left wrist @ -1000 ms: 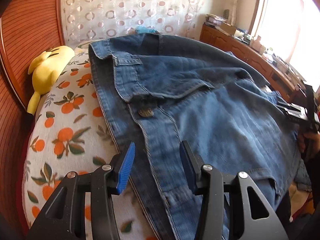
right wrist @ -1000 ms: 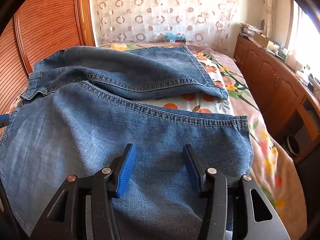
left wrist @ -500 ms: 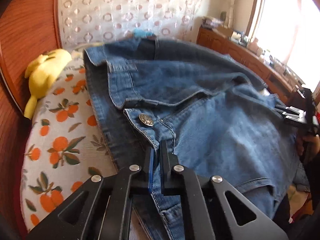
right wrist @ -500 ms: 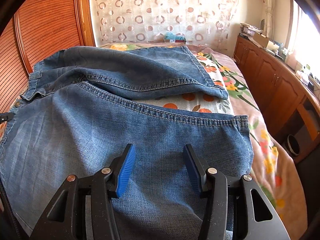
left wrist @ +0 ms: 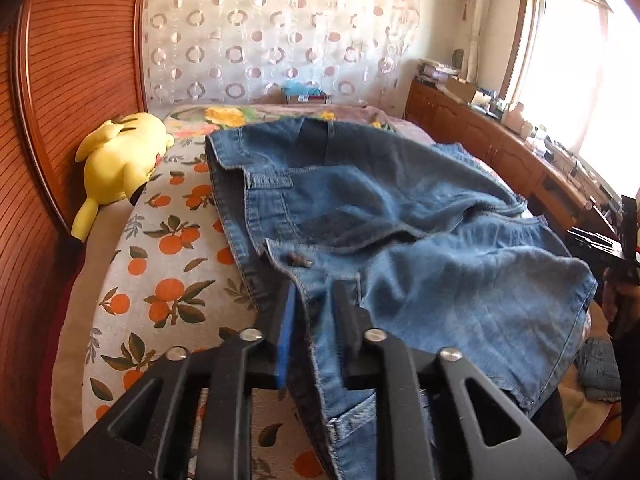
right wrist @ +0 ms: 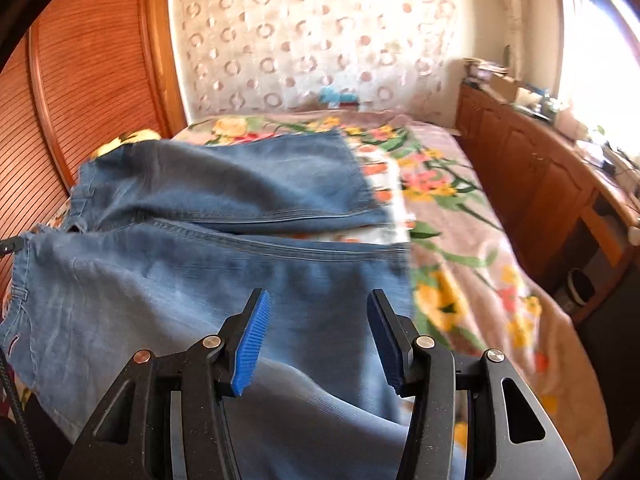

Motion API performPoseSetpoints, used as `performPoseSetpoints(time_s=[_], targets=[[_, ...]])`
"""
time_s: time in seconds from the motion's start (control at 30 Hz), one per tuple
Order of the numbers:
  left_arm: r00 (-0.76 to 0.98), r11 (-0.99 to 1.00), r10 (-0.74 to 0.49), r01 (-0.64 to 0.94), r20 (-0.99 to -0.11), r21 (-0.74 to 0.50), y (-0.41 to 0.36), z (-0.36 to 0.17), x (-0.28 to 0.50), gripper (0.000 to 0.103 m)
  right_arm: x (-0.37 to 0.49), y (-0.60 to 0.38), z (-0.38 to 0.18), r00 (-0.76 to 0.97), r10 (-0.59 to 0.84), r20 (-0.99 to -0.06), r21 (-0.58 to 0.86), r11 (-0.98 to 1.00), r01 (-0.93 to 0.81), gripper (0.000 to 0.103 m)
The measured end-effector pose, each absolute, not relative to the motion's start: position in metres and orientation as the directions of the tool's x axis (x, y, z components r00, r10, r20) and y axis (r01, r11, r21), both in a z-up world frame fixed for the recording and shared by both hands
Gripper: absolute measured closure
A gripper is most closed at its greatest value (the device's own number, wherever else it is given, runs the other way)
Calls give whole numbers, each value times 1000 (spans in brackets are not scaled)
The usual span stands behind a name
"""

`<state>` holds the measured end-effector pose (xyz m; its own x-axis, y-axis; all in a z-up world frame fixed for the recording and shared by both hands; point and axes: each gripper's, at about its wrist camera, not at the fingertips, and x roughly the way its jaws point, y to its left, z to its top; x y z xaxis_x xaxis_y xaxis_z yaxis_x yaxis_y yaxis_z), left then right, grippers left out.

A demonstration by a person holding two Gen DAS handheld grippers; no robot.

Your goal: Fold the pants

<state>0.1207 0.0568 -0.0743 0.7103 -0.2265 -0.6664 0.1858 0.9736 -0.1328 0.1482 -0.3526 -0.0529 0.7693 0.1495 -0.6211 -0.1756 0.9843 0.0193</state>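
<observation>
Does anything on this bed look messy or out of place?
The jeans lie rumpled rather than flat, their waistband flap by the button turned over. A yellow plush toy lies face-down at the bed's edge. Nothing is spilled or damaged.

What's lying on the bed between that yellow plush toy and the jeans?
Only bedding: an orange-fruit print cover separates the yellow plush toy from the jeans. The left wrist view shows it.
</observation>
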Motion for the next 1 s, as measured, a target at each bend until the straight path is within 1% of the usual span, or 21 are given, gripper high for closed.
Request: performPoseSetpoints(time_s=[0.03, 0.1, 0.13, 0.33, 0.57, 0.63, 0.67, 0.7, 0.73, 0.77, 0.87, 1.0], targets=[[717, 973, -229, 191, -659, -130, 54, -72, 118, 71, 143, -362, -51, 773, 131, -620, 12, 987, -158, 51], [723, 965, -256, 226, -641, -130, 48, -69, 114, 56, 133, -379, -51, 779, 97, -619, 3, 993, -121, 50], [725, 961, -270, 247, -633, -127, 43, -68, 112, 53, 128, -389, -52, 778, 82, -622, 6, 995, -101, 50], [705, 940, -314, 323, -635, -106, 6, -67, 120, 53, 117, -422, -70, 753, 49, -657, 46, 999, -25, 50], [705, 915, -338, 402, -624, -41, -44, -76, 141, 53, 142, -422, -63, 759, 88, -645, 89, 995, -39, 50], [678, 893, -377, 447, -631, -53, -54, -82, 147, 49, 153, -420, -62, 755, 103, -647, 97, 994, -52, 50], [669, 887, -383, 459, -636, -51, -58, -85, 149, 39, 160, -418, -62, 751, 105, -652, 94, 994, -58, 50], [667, 885, -379, 464, -642, -41, -62, -90, 150, 32, 165, -417, -63, 747, 108, -656, 91, 994, -64, 50], [665, 883, -377, 468, -645, -34, -65, -94, 151, 30, 174, -415, -63, 741, 113, -662, 90, 993, -72, 50], [659, 881, -372, 472, -653, -26, -67, -99, 152, 28, 183, -414, -65, 734, 118, -669, 89, 993, -79, 50], [651, 884, -359, 468, -669, -19, -69, -109, 151, 28, 206, -411, -68, 711, 148, -688, 104, 989, -105, 50], [653, 892, -338, 452, -678, -11, -68, -114, 152, 28, 232, -407, -70, 686, 146, -713, 95, 989, -111, 51]])
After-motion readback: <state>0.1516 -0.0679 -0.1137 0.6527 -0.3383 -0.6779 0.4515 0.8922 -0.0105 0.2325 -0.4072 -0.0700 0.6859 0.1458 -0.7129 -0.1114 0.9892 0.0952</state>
